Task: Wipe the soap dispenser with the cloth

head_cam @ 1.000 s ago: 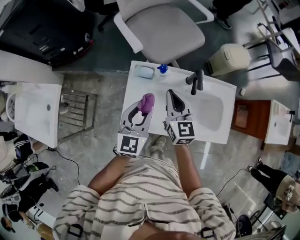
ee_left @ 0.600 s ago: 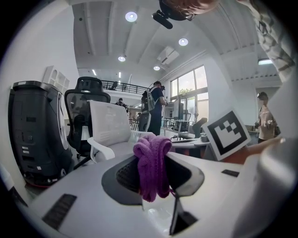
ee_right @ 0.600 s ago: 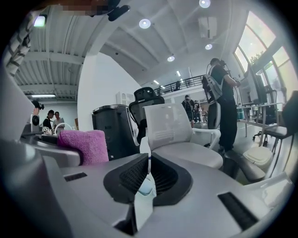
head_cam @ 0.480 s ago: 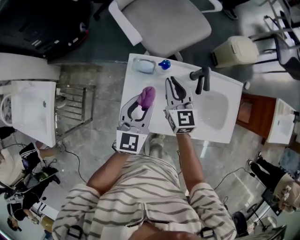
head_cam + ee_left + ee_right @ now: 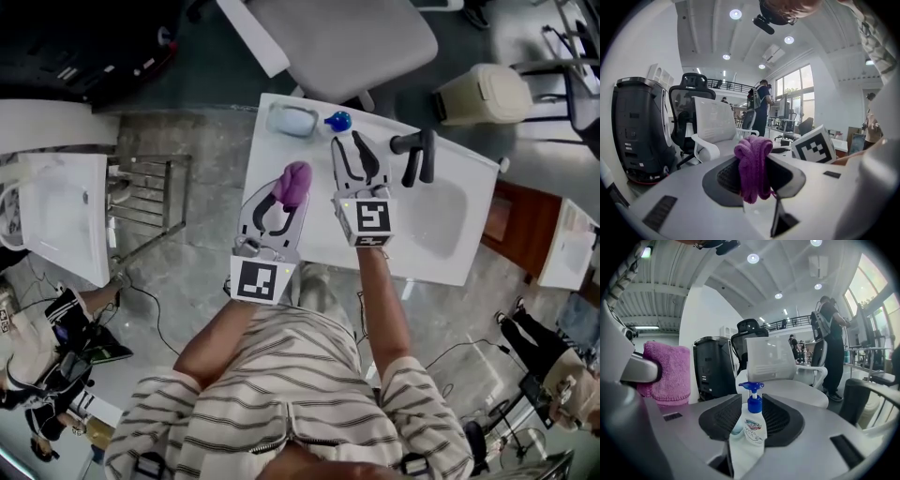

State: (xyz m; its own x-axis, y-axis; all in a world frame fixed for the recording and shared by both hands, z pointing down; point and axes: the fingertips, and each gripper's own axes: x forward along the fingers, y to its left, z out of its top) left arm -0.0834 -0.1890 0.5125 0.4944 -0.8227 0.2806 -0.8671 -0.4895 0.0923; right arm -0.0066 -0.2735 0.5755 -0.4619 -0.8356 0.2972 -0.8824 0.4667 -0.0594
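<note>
I'm looking down on a white tabletop [image 5: 314,239] with a basin [image 5: 441,211] sunk in it and a grey office chair [image 5: 328,37] beyond its far edge. On the left, my left claw [image 5: 277,211] is clamped on the bunched purple cloth [image 5: 293,181], and to its right the soap dispenser [image 5: 337,120] stands upright near the far edge, blue pump on top. My right claw [image 5: 354,150] points at it with its jaws opening, the bottle framed in the gap just past the tips and untouched, and the black faucet [image 5: 417,155] sits further right.

The soap dispenser [image 5: 754,426] label is illegible.
</note>
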